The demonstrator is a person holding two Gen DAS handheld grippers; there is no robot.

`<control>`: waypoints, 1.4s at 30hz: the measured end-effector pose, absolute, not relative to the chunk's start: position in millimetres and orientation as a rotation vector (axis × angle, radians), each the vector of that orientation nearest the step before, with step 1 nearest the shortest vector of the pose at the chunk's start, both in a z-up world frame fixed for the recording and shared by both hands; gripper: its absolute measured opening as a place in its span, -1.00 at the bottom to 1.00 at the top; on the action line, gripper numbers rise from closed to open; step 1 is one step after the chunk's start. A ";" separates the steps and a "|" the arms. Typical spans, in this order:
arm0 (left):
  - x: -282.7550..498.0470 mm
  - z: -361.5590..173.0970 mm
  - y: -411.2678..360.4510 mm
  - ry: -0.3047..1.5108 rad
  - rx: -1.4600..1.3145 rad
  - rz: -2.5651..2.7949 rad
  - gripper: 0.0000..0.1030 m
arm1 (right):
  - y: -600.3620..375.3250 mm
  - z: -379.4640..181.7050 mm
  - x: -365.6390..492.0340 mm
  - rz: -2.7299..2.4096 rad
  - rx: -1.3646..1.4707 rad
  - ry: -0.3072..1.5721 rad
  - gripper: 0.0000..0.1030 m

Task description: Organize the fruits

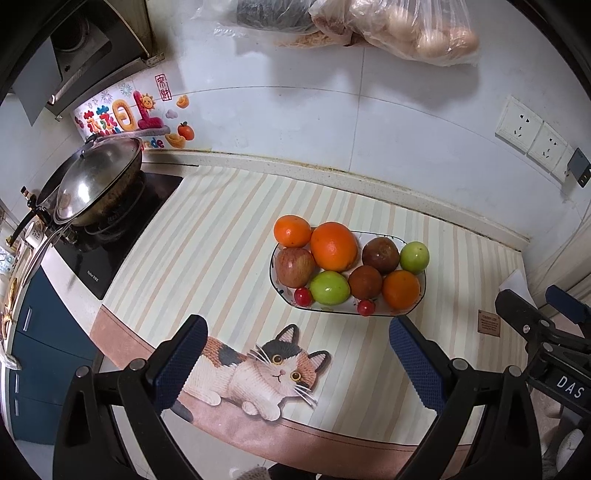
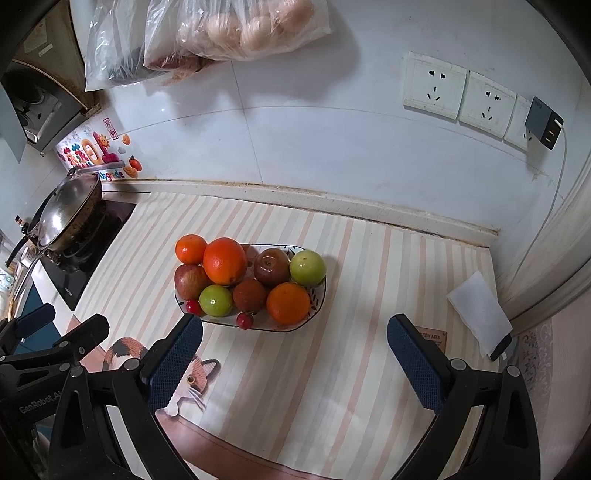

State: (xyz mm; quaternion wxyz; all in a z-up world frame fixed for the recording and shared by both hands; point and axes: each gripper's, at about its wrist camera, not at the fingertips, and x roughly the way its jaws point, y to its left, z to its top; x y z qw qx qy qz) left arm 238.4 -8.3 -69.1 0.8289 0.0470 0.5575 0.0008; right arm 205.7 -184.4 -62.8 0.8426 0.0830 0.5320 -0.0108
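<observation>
Resting mid-frame on the striped surface (image 1: 229,236), plate (image 1: 391,236) piled with fruits (image 1: 333,246), left tool (image 1: 295,363) and right tool (image 2: 293,363) both held apart, empty.

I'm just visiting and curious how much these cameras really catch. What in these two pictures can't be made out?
- Plate: in both views the piled fruit hides most of its inside.
- Plastic bags on the wall: cut off by the top edge, and the cloudy film blurs the contents.
- Small brown label: partly behind the right gripper's finger; in the left wrist view its print is too small to read.
- Wok: lid hides what is inside.
</observation>
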 end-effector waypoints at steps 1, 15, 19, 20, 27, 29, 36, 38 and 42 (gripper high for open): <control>238.3 -68.8 -8.2 1.183 0.099 0.002 0.96 | -183.9 -62.7 205.6 -0.023 0.176 1.123 0.98; 237.7 -65.2 -11.1 1.177 0.101 -0.004 0.96 | -184.1 -61.8 203.5 -0.022 0.187 1.120 0.98; 237.4 -65.3 -10.8 1.178 0.101 -0.002 0.96 | -183.7 -59.7 202.4 -0.024 0.190 1.117 0.98; 237.3 -65.4 -10.8 1.178 0.101 -0.002 0.96 | -183.1 -59.5 202.3 -0.024 0.189 1.117 0.98; 236.8 -63.4 -10.4 1.179 0.099 0.000 0.96 | -184.7 -57.4 201.8 -0.024 0.190 1.119 0.98; 235.9 -62.0 -10.1 1.180 0.094 0.001 0.96 | -184.8 -57.8 201.3 -0.026 0.188 1.121 0.98; 233.9 -63.0 -10.8 1.184 0.078 -0.001 0.96 | -185.1 -59.3 196.4 -0.023 0.183 1.128 0.98; 233.9 -63.2 -10.5 1.186 0.075 -0.002 0.96 | -184.7 -59.5 196.1 -0.023 0.183 1.129 0.98; 233.1 -62.3 -11.0 1.186 0.074 -0.003 0.96 | -184.7 -59.5 195.6 -0.021 0.183 1.128 0.98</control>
